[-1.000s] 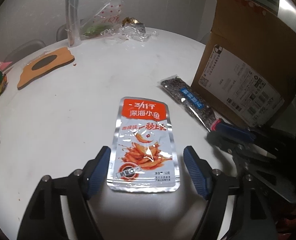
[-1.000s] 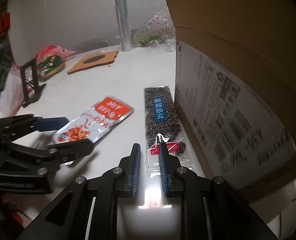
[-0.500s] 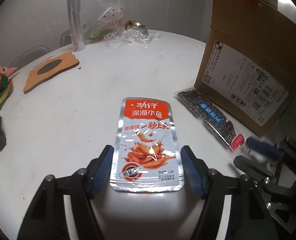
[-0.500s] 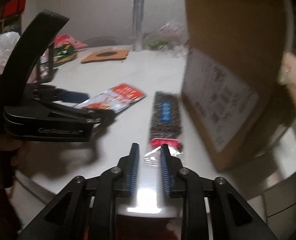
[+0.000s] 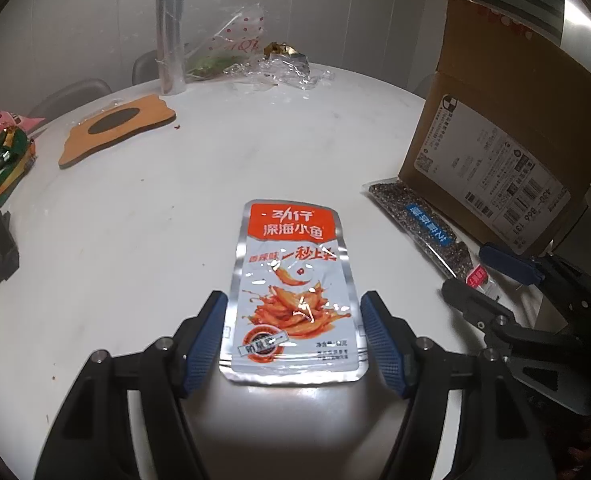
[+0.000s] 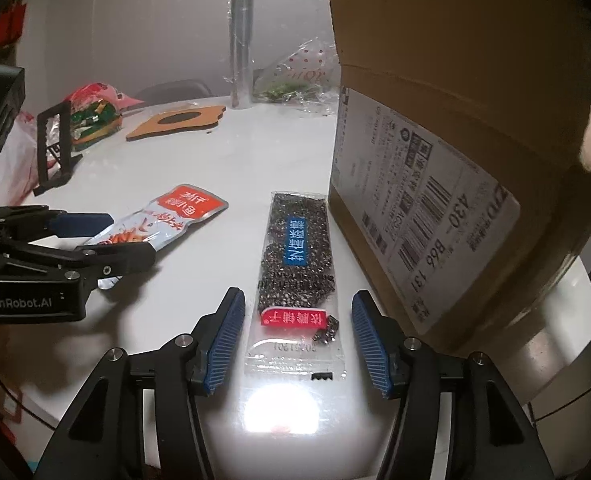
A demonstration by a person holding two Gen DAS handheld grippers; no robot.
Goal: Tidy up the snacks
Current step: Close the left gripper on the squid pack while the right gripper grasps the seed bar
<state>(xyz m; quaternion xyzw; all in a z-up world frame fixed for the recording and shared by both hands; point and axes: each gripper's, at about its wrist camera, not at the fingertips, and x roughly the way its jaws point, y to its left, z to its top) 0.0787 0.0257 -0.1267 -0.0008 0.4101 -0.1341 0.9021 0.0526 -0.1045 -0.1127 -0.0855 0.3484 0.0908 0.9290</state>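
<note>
On the white round table [image 5: 143, 216]: two flat snack packs, both lying face up, neither lifted.

Item one: orange-and-silver fish snack pouch [image 5: 291, 292]. Long axis runs away from the left-wrist camera; orange header at the far end, sealed bottom edge nearest the camera. Left gripper [image 5: 293, 336] straddles its near half, blue pads just beside the pouch's two long edges; jaws held about half apart, whether the pads touch cannot be told, nothing gripped.

Item two: clear pack of dark seeds with blue label [image 6: 295, 272]. Long axis also runs away from the right-wrist camera, parallel to the cardboard box [image 6: 455, 152] and just beside its labelled side; red tab and clear sealed end point toward the camera. Right gripper [image 6: 295, 340] flanks that near end, jaws opening, pads clear of the wrapper on both sides.

Other stock, far side: cork coaster [image 5: 115, 128], foil roll [image 5: 170, 28] upright, loose clear wrappers [image 5: 251, 60], bagged candies [image 6: 91, 116] at left.
</note>
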